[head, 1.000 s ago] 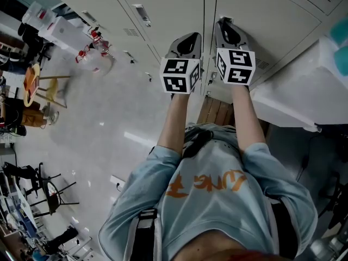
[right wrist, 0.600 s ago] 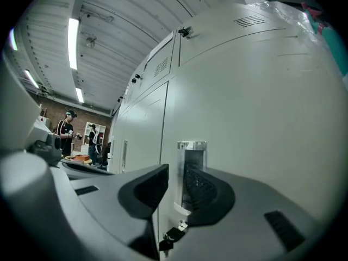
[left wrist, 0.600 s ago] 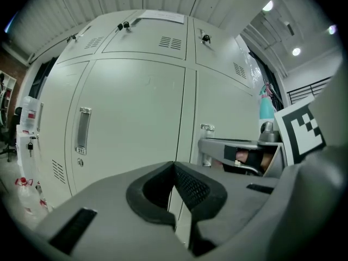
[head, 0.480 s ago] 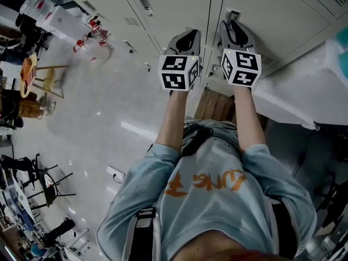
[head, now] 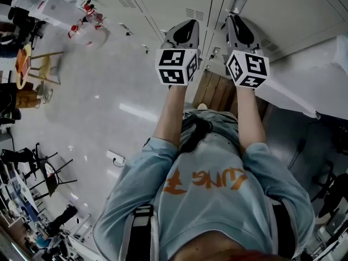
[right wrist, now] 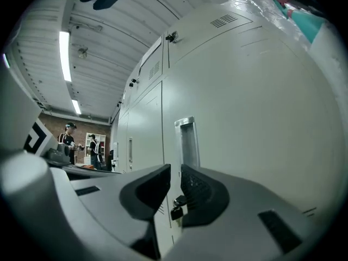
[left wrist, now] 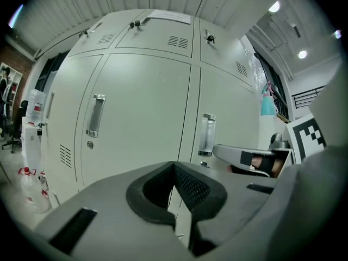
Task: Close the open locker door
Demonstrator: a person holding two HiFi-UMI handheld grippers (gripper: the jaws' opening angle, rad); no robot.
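Grey lockers (head: 174, 4) fill the top of the head view, and every door I see lies flush. My left gripper (head: 185, 27) points level at the seam between two doors (left wrist: 191, 107) and is shut, tips touching, with nothing in it. My right gripper (head: 235, 22) points at the neighbouring door, just below its recessed handle (right wrist: 187, 140). Its jaws have just been closing and stand a narrow gap apart, with nothing between them. A small dark lock (right wrist: 176, 211) on that door shows through the gap. The same handle (head: 237, 3) appears above the gripper in the head view.
Clear water bottles (head: 87, 29) stand on the floor at the lockers' left end. Wooden slats (head: 217, 91) lie below the grippers. A white covered block (head: 310, 75) sits close on the right. Chairs (head: 49, 178) and people (right wrist: 68, 137) are far off to the left.
Both grippers have sunk a little along the locker fronts and stand slightly further apart. The right door's handle now shows above the right gripper.
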